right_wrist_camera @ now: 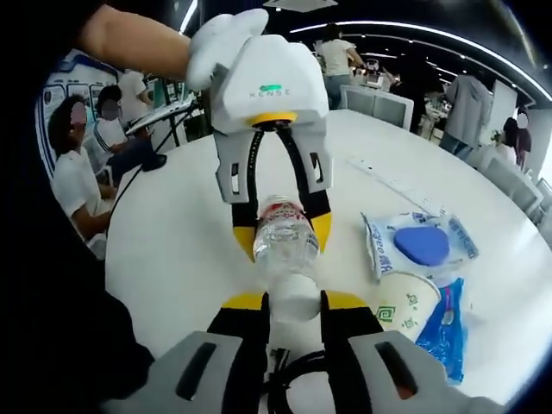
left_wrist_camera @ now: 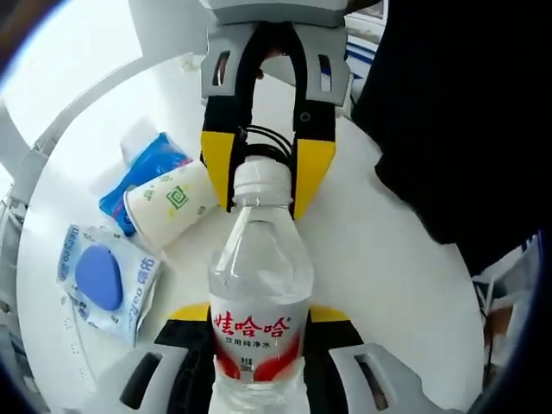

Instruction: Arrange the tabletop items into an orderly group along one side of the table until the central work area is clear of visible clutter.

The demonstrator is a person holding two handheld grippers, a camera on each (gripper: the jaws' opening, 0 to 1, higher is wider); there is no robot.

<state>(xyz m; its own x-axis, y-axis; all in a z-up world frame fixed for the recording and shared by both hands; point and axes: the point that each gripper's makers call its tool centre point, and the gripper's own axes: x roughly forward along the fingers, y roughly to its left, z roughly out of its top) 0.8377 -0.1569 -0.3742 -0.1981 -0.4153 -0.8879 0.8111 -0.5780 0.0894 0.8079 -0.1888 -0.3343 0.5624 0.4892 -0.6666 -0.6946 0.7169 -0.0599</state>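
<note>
Bottle (left_wrist_camera: pixel 259 302): clear water bottle with white cap and red label, lower centre of the left gripper view, its body between the yellow-tipped jaws of the left gripper (left_wrist_camera: pixel 259 312) rising from the bottom edge. The jaws sit against both sides of the label band, clamped on the bottle. In the right gripper view the bottle (right_wrist_camera: pixel 283 237) lies centre frame, cap toward the camera.

Right gripper (right_wrist_camera: pixel 293 300): jaws rise from the bottom of its own view, yellow tips on either side of the cap, closed on it. The same tool shows at upper centre of the left gripper view (left_wrist_camera: pixel 266 177), tips flanking the cap.

Left gripper, as seen in the right gripper view (right_wrist_camera: pixel 280 233): white body at upper centre, held by a gloved hand (right_wrist_camera: pixel 216 43), jaws down around the bottle's body.

Cup (left_wrist_camera: pixel 171 204): white paper cup with green mark, on its side, left of centre, just beside the bottle neck; lower right in the right gripper view (right_wrist_camera: pixel 405 304).

Blue packet (left_wrist_camera: pixel 142 168): partly under the cup, upper left.

Wipes pack (left_wrist_camera: pixel 103 278): pale pack with blue oval, lower left, near the cup.

Table (left_wrist_camera: pixel 405 276): round, white, carrying all items.

People (right_wrist_camera: pixel 86 147): seated and standing in the background of the right gripper view.
</note>
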